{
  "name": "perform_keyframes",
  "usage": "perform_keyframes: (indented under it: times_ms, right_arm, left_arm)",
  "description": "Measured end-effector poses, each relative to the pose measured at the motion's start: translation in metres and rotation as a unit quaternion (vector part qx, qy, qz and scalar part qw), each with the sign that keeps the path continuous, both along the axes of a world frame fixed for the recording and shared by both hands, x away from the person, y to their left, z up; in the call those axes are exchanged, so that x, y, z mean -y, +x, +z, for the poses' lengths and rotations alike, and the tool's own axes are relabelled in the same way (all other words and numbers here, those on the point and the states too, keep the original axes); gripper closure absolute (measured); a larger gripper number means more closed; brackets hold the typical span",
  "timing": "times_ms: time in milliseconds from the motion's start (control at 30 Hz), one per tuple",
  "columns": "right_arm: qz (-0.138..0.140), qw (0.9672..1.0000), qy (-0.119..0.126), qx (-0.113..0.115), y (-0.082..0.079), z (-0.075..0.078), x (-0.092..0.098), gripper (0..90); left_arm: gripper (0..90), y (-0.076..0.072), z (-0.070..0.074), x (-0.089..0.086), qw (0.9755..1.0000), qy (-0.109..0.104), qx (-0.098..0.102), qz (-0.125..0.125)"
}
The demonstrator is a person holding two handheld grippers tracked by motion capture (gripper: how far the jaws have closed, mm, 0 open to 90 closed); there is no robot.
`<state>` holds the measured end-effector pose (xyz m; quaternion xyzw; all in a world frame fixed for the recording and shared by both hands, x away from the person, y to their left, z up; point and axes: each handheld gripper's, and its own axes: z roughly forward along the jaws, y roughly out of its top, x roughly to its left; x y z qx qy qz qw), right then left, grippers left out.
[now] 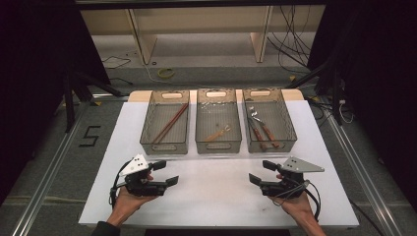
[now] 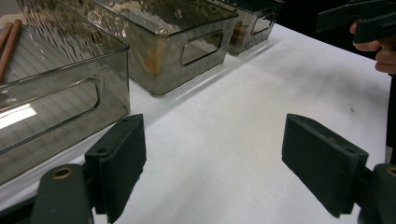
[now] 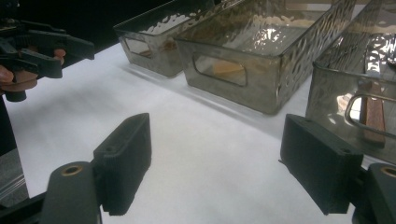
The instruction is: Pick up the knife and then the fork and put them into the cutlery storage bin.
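Both grippers hover low over the white table (image 1: 216, 196), apart from each other: the left gripper (image 1: 164, 173) and the right gripper (image 1: 260, 172) each have jaws spread wide with nothing between them. Beyond stand three clear bins; the right bin (image 1: 287, 129) holds wooden-handled tools (image 1: 263, 132).

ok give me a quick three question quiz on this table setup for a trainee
1. How many clear bins stand in the row on the white table?
2. True or false: the right gripper holds a utensil.
3. Which bin holds the chopsticks: A left bin, B middle bin, C right bin?

Key: 1. three; 2. false, both it and the left gripper are open and empty; 3. A.
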<state>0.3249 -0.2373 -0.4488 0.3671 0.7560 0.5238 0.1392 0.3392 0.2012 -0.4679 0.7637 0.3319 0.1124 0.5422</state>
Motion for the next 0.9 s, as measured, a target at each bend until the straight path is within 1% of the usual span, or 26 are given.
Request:
perform_keyframes:
  times_ms: [100,167,900]
  right_arm:
    - [-0.001,1.0000,-0.004,0.000,-0.0014,-0.0010,0.0012,25.6]
    - [-0.001,1.0000,-0.002,-0.002,-0.0015,-0.0011,0.0018,25.6]
    - [-0.001,1.0000,-0.005,0.001,-0.0001,-0.0023,0.0024,25.0]
  left_arm:
    - [21.3,0.0001,0.0000,0.0004,1.0000,0.001,0.001,0.000]
    - [21.3,0.0001,0.0000,0.0005,1.0000,0.001,0.001,-0.001]
    - [21.2,0.0011,0.0003,0.0003,1.0000,-0.001,-0.001,0.000]
